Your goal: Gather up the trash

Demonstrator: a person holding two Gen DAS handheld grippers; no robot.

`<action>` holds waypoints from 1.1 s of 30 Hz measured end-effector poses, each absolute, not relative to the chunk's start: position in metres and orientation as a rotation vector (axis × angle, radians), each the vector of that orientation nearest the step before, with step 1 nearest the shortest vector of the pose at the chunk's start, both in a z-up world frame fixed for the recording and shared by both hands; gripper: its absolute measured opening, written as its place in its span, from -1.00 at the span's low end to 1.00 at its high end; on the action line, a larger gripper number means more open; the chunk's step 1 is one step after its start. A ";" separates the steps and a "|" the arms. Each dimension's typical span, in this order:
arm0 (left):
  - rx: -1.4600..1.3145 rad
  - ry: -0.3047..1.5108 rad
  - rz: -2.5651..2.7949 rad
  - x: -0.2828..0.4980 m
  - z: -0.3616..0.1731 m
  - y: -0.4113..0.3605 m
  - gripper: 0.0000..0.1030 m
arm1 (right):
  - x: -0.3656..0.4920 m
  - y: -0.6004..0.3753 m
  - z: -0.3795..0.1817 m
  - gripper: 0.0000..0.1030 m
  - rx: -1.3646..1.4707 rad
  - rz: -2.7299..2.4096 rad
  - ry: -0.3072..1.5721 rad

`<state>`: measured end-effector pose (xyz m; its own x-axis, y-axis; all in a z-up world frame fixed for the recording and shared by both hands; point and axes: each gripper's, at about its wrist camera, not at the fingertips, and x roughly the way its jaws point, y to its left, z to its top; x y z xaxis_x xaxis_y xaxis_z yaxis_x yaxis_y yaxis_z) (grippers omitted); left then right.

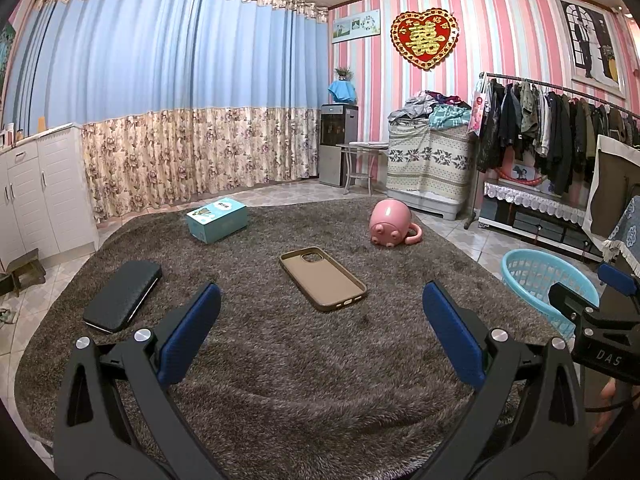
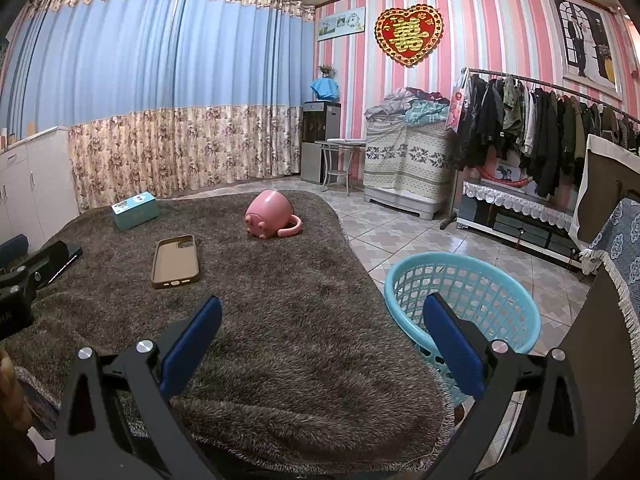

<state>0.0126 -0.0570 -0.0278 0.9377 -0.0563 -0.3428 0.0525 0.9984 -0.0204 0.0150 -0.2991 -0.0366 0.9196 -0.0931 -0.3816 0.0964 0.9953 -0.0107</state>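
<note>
Tan phone case (image 1: pixel 323 279) lies hollow side up mid-rug (image 1: pixel 280 360), long axis running far-left to near-right, camera cutout at the far end. It sits just ahead of the left gripper (image 1: pixel 321 330), jaws wide apart and empty. The right gripper (image 2: pixel 322 342), likewise spread and empty, hangs nearer the blue basket (image 2: pixel 404 280) off the rug's right edge.

Tan phone case (image 1: pixel 323 279) lying open side up mid-table, pink pig mug (image 1: pixel 391 224) tipped on its side beyond it, teal box (image 1: pixel 216 220) far left, black wallet (image 1: pixel 123 296) near left edge, light-blue basket (image 2: pixel 464 300) off the table's right side
</note>
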 end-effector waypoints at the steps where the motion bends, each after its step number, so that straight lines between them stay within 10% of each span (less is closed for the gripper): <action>1: -0.011 0.351 -0.055 0.013 -0.028 -0.057 0.90 | 0.015 -0.299 -0.037 0.91 0.008 -0.097 0.392; 33: -0.016 0.352 -0.053 0.017 -0.030 -0.054 0.90 | 0.017 -0.296 -0.038 0.91 0.006 -0.093 0.392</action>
<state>0.0166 -0.0539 -0.0296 0.9373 -0.0542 -0.3444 0.0488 0.9985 -0.0244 0.0166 -0.2958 -0.0378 0.9197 -0.0896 -0.3822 0.0919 0.9957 -0.0121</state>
